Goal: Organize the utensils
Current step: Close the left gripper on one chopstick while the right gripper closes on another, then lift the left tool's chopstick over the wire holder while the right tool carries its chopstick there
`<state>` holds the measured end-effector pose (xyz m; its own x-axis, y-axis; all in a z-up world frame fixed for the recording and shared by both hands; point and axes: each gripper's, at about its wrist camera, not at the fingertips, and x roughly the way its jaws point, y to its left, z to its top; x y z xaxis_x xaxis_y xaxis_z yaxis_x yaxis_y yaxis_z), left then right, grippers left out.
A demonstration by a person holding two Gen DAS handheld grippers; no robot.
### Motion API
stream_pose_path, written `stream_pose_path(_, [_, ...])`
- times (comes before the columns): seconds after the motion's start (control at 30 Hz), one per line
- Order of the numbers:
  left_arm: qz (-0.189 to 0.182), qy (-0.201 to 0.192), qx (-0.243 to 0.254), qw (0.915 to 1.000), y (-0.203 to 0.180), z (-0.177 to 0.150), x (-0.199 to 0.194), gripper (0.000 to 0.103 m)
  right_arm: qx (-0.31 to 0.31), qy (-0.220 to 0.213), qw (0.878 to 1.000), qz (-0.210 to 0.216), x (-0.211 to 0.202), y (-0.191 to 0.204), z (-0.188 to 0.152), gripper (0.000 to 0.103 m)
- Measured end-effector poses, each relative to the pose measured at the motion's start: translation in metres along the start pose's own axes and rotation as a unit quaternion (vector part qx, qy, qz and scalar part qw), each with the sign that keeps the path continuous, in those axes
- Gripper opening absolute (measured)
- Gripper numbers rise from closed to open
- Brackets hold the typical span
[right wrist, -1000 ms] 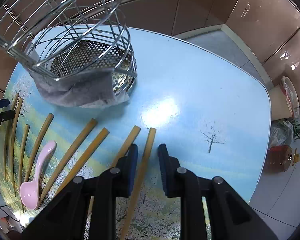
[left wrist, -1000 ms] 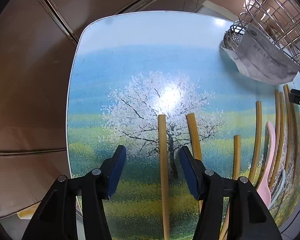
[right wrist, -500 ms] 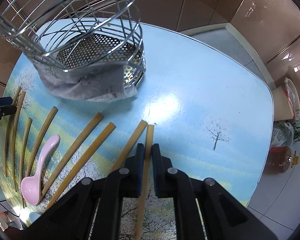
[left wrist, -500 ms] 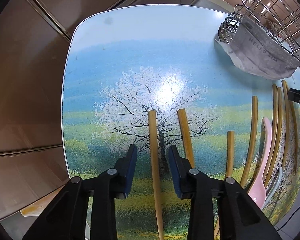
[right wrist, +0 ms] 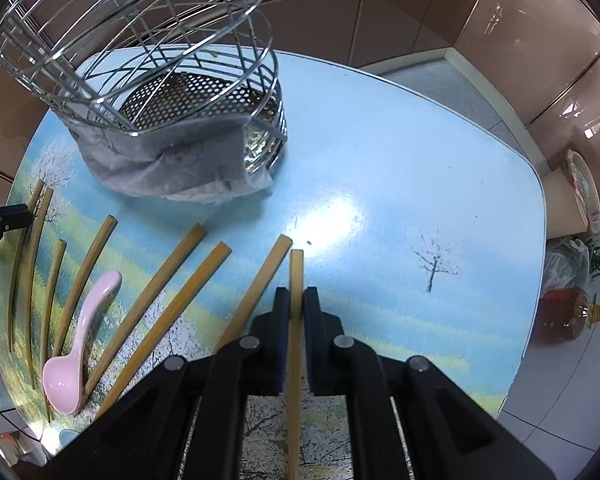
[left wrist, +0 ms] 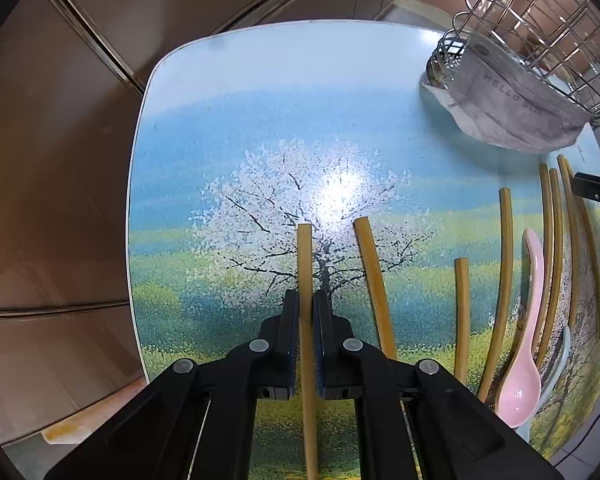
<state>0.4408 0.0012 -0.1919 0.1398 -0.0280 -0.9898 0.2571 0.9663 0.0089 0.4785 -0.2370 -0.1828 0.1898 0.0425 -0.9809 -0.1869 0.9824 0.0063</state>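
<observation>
Several bamboo chopsticks lie spread on the landscape-printed table (left wrist: 260,120). My left gripper (left wrist: 306,294) points down at the leftmost chopstick (left wrist: 304,256). Its jaws are closing and the blue pads press on the stick's two sides. My right gripper (right wrist: 296,292) is shut on the rightmost chopstick (right wrist: 296,268), just beside another chopstick (right wrist: 266,276). A pink spoon (left wrist: 528,340) (right wrist: 84,336) lies among the sticks between the two grippers. The wire utensil basket (right wrist: 188,100) stands at the back with a grey cloth (right wrist: 168,160) draped on its front.
A pale blue spoon (left wrist: 560,360) lies under the pink one near the table's edge. The other gripper's tip shows at each view's side (left wrist: 596,192) (right wrist: 4,216). Brown cabinets ring the table. An oil bottle (right wrist: 564,312) and a bag stand on the floor at right.
Both grippers' jaws went from apart around their chopsticks to closed on them. The left closed later and from wider. The right view shifted a little toward the basket.
</observation>
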Motion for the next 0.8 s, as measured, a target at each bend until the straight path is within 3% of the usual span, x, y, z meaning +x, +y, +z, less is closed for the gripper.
stream_pose_path(0.2, [-0.006, -0.044, -0.023, 0.9987, 0.015, -0.027, -0.015, 0.007, 0.01, -0.033, 0.999, 0.004, -0.014, 0.0, -0.03, 0.006])
stream_pose_path(0.5, [-0.001, -0.13, -0.032, 0.9911, 0.025, -0.085, -0.08, 0.007, 0.027, -0.145, 0.989, 0.031, -0.088, 0.01, -0.106, 0.006])
stream_pose_path(0.8, [-0.017, -0.232, -0.039, 0.9718, 0.017, -0.144, -0.165, 0.007, 0.026, -0.25, 0.967, 0.039, -0.173, 0.032, -0.17, 0.006])
